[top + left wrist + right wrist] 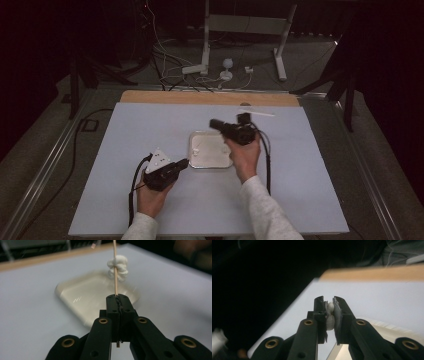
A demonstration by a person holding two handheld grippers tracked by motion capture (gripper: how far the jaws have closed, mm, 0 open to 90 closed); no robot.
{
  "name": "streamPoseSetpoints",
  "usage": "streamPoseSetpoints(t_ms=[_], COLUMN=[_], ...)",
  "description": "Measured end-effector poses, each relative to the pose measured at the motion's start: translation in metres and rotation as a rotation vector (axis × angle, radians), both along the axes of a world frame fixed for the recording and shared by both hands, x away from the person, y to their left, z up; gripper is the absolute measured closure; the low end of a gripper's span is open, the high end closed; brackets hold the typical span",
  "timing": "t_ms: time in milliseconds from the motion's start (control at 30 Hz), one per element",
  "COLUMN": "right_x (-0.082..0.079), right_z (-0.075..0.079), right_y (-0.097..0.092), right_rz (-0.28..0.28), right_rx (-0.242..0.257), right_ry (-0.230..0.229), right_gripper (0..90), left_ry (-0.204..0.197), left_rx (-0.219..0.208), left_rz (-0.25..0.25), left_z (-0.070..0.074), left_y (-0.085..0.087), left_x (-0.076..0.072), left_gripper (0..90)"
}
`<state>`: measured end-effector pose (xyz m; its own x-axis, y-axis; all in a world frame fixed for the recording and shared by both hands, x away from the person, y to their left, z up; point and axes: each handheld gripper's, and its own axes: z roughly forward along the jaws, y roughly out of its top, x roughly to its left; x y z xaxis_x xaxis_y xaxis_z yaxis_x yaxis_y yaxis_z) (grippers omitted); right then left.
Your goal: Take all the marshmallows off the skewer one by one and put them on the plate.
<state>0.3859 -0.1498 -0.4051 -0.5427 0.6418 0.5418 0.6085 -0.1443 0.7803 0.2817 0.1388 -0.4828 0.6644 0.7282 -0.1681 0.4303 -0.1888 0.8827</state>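
Note:
My left gripper (pixel 117 298) is shut on a thin wooden skewer (pixel 115 277) that stands up from its jaws. White marshmallow pieces (pixel 118 267) are threaded on the skewer, above a shallow white tray (pixel 82 295). In the high view the left gripper (pixel 184 163) sits at the tray's (pixel 210 162) left edge. My right gripper (pixel 329 301) is shut on a small white marshmallow piece (pixel 330 316) squeezed between its pads. In the high view the right gripper (pixel 216 123) hovers over the tray's far right corner and points left.
The tray lies mid-table on a pale sheet (pixel 150 125) over a wooden board (pixel 210 97). A white strip (pixel 256 113) lies near the sheet's far edge. Beyond the table stand a white frame (pixel 240 35) and loose cables (pixel 170 65) on the floor.

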Motion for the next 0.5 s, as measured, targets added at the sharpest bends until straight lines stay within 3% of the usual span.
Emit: streamPoseSetpoints(t_ms=[67, 200, 500], right_x=[0.005, 0.002, 0.004], right_z=[0.009, 0.014, 0.001], right_y=[-0.015, -0.023, -0.015], right_rz=[0.019, 0.034, 0.056], right_rx=[-0.053, -0.114, -0.120], right_ry=[0.003, -0.024, 0.001], right_gripper=[82.1, 81.6, 80.1], left_ry=[0.006, 0.002, 0.015], left_rx=[-0.043, -0.048, -0.055], left_rz=[0.015, 0.023, 0.027], left_z=[0.000, 0.001, 0.000], left_y=[0.004, 0.003, 0.002], left_x=[0.003, 0.003, 0.005], left_gripper=[90.0, 90.0, 90.0])
